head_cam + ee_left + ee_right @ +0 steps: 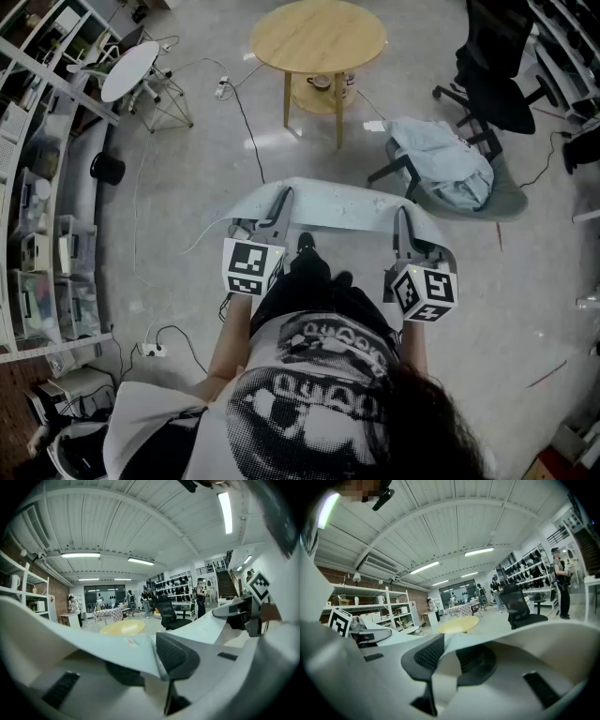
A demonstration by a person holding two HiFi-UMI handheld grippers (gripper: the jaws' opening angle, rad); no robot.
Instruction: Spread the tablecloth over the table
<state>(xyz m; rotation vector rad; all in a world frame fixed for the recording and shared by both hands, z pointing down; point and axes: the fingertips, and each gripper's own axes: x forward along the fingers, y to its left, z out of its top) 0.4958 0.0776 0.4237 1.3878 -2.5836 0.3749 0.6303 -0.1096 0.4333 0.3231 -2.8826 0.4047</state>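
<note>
My left gripper (151,663) has its jaws pinched down on one end of the pale grey thin fabric tablecloth (342,208). My right gripper (449,660) is clamped on the other end. Cloth hangs stretched between them, off the floor, probably so it lands flat. Round light wooden table (317,36) is well ahead, bare, not yet covered. Only the head view shows the full span and the gap to the table. Only the gripper views show pads biting fabric.
</note>
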